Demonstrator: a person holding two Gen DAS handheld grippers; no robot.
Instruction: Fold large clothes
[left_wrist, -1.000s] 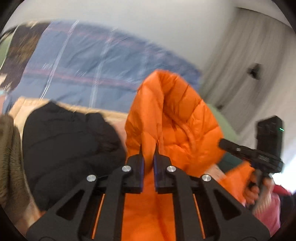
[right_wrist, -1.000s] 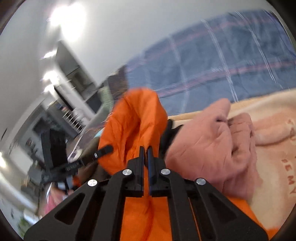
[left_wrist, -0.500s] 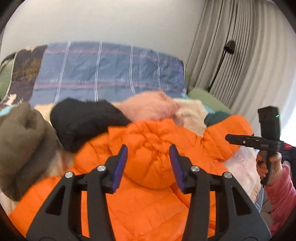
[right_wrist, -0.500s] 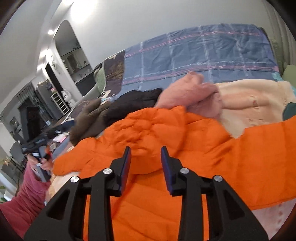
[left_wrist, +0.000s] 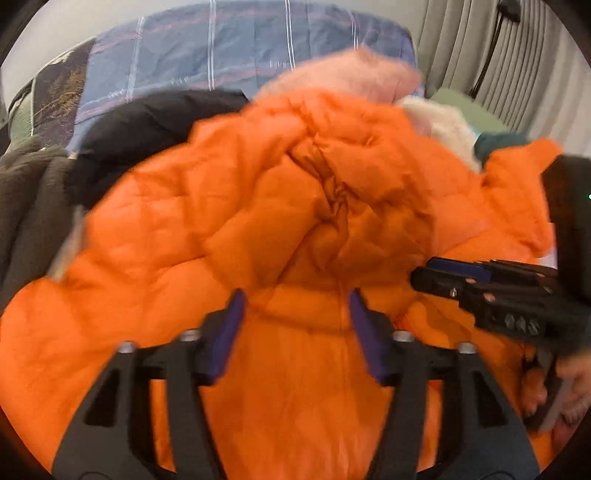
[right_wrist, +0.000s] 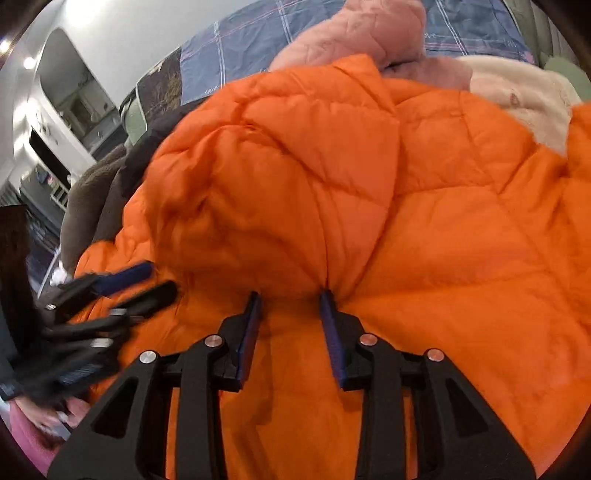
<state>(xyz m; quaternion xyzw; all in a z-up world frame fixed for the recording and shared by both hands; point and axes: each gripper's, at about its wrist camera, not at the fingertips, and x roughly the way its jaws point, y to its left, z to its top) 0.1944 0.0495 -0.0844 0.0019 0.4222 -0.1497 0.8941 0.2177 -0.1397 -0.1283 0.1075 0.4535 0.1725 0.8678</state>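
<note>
An orange quilted puffer jacket (left_wrist: 258, 221) lies spread on the bed and fills both views (right_wrist: 406, 221). My left gripper (left_wrist: 295, 295) is open, its jaws wide apart just over the jacket with nothing between them. My right gripper (right_wrist: 290, 295) is open too, its tips down at a crease of the jacket. The right gripper also shows at the right of the left wrist view (left_wrist: 436, 275). The left gripper shows blurred at the left of the right wrist view (right_wrist: 155, 282).
Behind the jacket lie a pink garment (left_wrist: 351, 77), a black garment (left_wrist: 147, 122), a dark olive fleece (left_wrist: 26, 195) and a cream fleece (right_wrist: 524, 96). A blue plaid cover (left_wrist: 221, 48) lies at the back. Curtains (left_wrist: 461, 37) hang at the right.
Both grippers let go of the lifted orange jacket and opened. The jacket dropped flat onto the bed. Both grippers have since moved down and closer to it, and closer together.
</note>
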